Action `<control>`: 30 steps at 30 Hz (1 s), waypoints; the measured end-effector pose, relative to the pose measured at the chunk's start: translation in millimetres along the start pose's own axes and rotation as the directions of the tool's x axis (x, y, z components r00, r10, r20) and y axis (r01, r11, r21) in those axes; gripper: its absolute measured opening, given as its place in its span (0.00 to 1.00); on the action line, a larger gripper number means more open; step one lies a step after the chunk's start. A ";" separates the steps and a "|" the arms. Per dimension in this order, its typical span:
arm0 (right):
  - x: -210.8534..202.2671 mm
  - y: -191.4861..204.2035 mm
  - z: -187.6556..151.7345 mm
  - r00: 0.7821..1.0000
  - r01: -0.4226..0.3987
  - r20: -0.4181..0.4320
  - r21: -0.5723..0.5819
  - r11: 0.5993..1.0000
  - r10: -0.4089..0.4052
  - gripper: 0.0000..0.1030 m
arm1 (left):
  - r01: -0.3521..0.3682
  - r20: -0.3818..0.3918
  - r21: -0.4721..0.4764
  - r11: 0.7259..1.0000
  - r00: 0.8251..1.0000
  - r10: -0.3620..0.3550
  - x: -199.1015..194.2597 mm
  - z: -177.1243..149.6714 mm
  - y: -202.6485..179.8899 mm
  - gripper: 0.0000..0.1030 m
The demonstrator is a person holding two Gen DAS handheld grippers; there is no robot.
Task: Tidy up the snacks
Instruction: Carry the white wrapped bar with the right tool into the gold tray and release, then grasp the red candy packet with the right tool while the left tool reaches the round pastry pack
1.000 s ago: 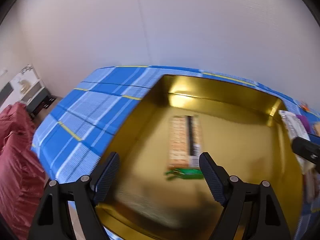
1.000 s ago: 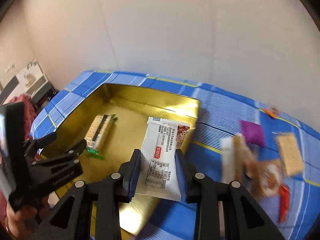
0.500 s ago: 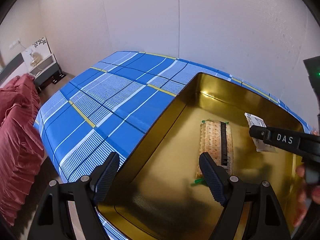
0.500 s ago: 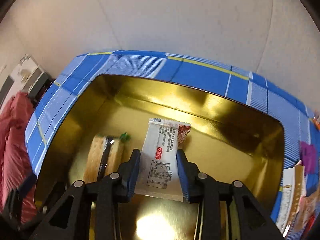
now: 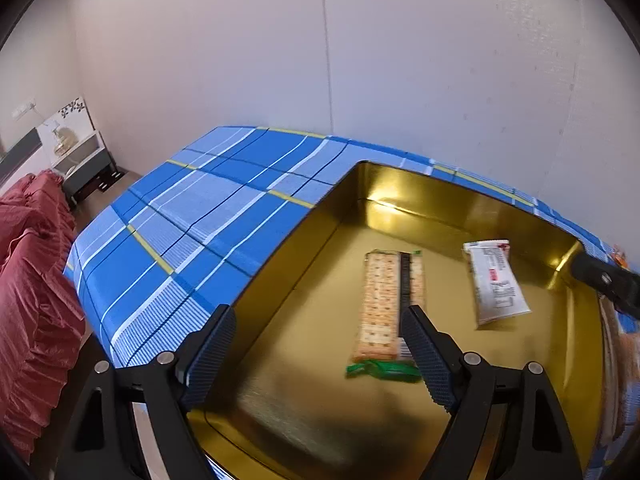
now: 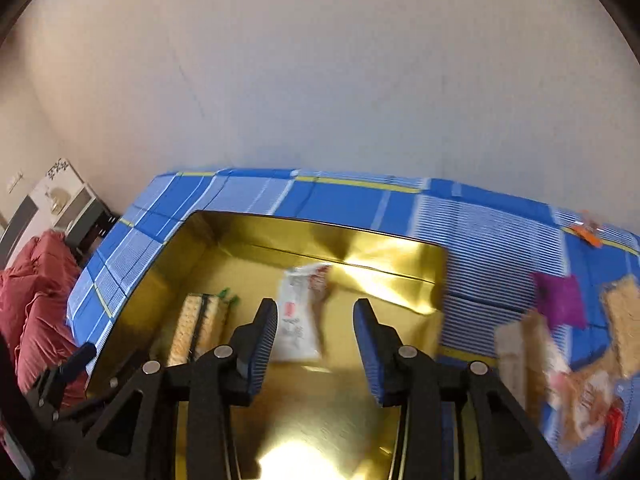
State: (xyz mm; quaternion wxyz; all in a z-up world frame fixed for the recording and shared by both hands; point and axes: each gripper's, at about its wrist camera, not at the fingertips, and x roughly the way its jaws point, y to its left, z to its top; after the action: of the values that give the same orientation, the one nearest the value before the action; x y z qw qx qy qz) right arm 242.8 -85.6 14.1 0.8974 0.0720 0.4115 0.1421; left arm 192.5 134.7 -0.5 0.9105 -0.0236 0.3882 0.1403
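So my right claw (image 6: pixel 316 344) has just been opening up and the white snack packet with red print (image 6: pixel 298 320) is out of it now, lying flat on the floor of the shiny gold metal tin (image 6: pixel 400 256), no pads touching it. It's just past my fingertips and a bit left of centre, long axis running near to far, toward the far right corner of the tin. Next to it on the left is the long cracker pack with the green ends (image 6: pixel 198 326), also lying near to far, so the 2 sit roughly parallel with a gap between them.

My left claw (image 5: pixel 320 360) is spread wide with nothing in it, hanging over the near left part of the tin, straddling the tin's left wall.

The rest of the snacks are out on the blue plaid tablecloth (image 6: pixel 500 232) to the right of the tin: a purple packet (image 6: pixel 560 304), a cracker pack at the right edge (image 6: pixel 624 320) and a blurry heap of wrappers (image 6: pixel 560 380) nearer me. That pile is off to the right of my right claw and way closer to it than to the left one, so I'd guess the right goes for the next pick, swinging right past the tin's rim.
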 end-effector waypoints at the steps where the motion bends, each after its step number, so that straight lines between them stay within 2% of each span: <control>1: -6.7 -5.6 -4.1 1.000 0.008 0.010 0.003 1.000 -0.008 0.39 | 0.010 0.005 0.004 1.000 1.000 -0.010 -1.8 -0.6 -2.3 0.83; 10: -53.4 -65.3 -45.5 0.992 0.118 0.042 0.025 0.993 -0.119 0.39 | 0.101 0.056 0.060 0.993 0.993 -0.105 -18.6 -6.1 -33.0 0.85; 15: -77.8 -101.2 -71.0 0.985 0.164 0.052 0.048 0.985 -0.166 0.39 | 0.169 0.086 0.112 0.979 0.980 -0.179 -31.5 -11.5 -53.5 0.87; 18: -88.3 -118.0 -81.6 0.977 0.201 0.066 0.056 0.978 -0.205 0.39 | 0.200 0.097 0.151 0.968 0.972 -0.216 -39.5 -15.4 -64.9 0.91; 22: -105.1 -143.7 -99.3 0.949 0.286 0.116 0.076 0.955 -0.294 0.39 | 0.258 0.119 0.201 0.945 0.951 -0.285 -53.6 -23.5 -77.9 0.91; 24: -111.3 -158.6 -106.9 0.939 0.319 0.093 0.121 0.940 -0.331 0.39 | 0.283 0.139 0.223 0.933 0.938 -0.318 -61.6 -28.0 -82.3 0.91; 27: -127.6 -181.2 -109.1 0.948 0.274 0.103 0.213 0.938 -0.300 0.39 | 0.313 0.176 0.268 0.911 0.914 -0.366 -75.9 -35.0 -90.6 0.96; 30: -136.3 -201.1 -113.7 0.938 0.303 0.090 0.252 0.919 -0.334 0.39 | 0.350 0.192 0.315 0.882 0.887 -0.420 -88.7 -41.5 -100.1 0.99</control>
State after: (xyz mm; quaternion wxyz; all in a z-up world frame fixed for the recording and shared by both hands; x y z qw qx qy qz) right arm 111.2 -318.0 -11.5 0.9188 0.1185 0.3717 -0.0608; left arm 132.4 11.3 27.2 0.9567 0.0423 0.2710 -0.0975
